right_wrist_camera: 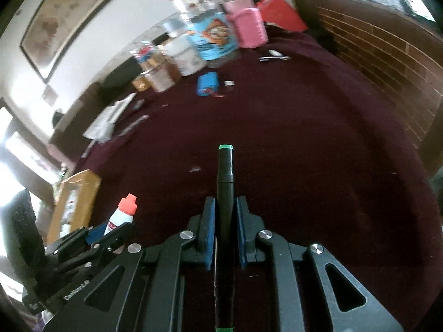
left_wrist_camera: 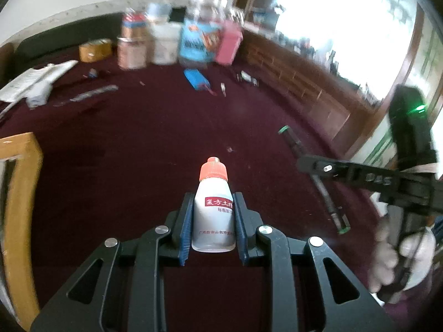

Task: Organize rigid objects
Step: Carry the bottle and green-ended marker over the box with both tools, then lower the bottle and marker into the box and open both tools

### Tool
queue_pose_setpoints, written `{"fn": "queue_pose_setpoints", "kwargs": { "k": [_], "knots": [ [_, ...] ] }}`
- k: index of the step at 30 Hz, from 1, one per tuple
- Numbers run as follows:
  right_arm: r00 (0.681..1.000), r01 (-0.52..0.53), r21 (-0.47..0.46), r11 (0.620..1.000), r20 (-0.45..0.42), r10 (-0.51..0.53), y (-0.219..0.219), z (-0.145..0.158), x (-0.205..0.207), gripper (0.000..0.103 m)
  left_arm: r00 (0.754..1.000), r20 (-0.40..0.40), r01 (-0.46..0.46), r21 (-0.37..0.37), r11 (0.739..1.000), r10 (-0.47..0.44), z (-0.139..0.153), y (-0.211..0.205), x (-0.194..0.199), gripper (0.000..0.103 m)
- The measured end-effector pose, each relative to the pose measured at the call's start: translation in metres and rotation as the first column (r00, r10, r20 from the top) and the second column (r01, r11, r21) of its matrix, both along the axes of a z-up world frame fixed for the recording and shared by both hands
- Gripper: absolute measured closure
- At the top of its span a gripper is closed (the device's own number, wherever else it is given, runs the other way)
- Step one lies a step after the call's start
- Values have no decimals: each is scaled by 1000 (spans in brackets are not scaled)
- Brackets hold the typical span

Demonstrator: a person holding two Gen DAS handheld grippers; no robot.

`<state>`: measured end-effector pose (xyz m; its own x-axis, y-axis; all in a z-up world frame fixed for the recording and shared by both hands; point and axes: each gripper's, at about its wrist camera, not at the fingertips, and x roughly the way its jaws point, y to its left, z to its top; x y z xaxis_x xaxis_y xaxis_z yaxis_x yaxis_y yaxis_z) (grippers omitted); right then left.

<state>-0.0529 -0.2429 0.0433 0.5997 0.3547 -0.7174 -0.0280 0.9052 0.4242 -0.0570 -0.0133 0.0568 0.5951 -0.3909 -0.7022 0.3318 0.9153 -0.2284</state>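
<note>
My left gripper (left_wrist_camera: 212, 202) is shut on a small white bottle with an orange cap (left_wrist_camera: 213, 207), held upright above the dark red tablecloth (left_wrist_camera: 138, 144). My right gripper (right_wrist_camera: 224, 204) is shut on a black marker with green ends (right_wrist_camera: 225, 182), which runs lengthwise between the blue pads. In the left wrist view the right gripper (left_wrist_camera: 318, 166) shows at the right with the marker (left_wrist_camera: 315, 174) through it and a hand (left_wrist_camera: 398, 251) on its grip. From the right wrist camera, the left gripper (right_wrist_camera: 110, 229) and its bottle (right_wrist_camera: 121, 215) appear at the lower left.
A cluster of jars, a white tub, a blue packet (left_wrist_camera: 198, 41) and a pink box (left_wrist_camera: 229, 45) stands at the table's far end. A blue pouch (left_wrist_camera: 196, 78), papers (left_wrist_camera: 36, 80) and small items lie before them. A wooden box (left_wrist_camera: 19, 193) sits at the left edge.
</note>
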Motion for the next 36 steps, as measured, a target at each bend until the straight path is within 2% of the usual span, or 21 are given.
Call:
{"fn": "queue_pose_setpoints", "kwargs": {
  "k": [4,6,9,13,16,18,21,26,30,33,36],
  "knots": [
    [995,-99,29,995,31,98,42,19,-5,90,998,15,-64,-85,994,66,21,52,-27,79],
    [987,-153,36,988,45,151,65,28,-7,90,992,6,-125,-129,984,127,27,88,-41,79],
    [965,-261,58,964,52,258,115,39,-10,90,976,4,-215,-154,964,218,29,134,-57,79],
    [917,-400,101,911,35,398,188,42,-13,90,928,-7,-370,-146,917,373,26,203,-77,79],
    [879,-476,106,873,14,477,243,37,-15,90,879,-4,-475,-102,874,477,19,245,-88,79],
    [866,-498,108,861,0,501,268,33,-15,90,848,-12,-529,-80,845,529,11,269,-92,79],
    [851,-515,133,847,-40,524,303,20,-15,90,817,-50,-576,-78,813,574,-3,299,-96,79],
    [851,-499,140,855,-105,514,340,-1,-15,90,789,-97,-614,-68,787,607,-23,323,-99,79],
    [862,-479,114,871,-128,491,353,-8,-15,90,781,-133,-622,-75,779,610,-34,334,-98,79],
    [873,-469,41,882,-128,470,363,-9,-18,90,787,-130,-614,-82,785,603,-35,332,-98,78],
    [890,-448,-51,893,-116,440,365,-5,-24,88,793,-123,-608,-82,790,597,-33,330,-99,63]
  ]
}}
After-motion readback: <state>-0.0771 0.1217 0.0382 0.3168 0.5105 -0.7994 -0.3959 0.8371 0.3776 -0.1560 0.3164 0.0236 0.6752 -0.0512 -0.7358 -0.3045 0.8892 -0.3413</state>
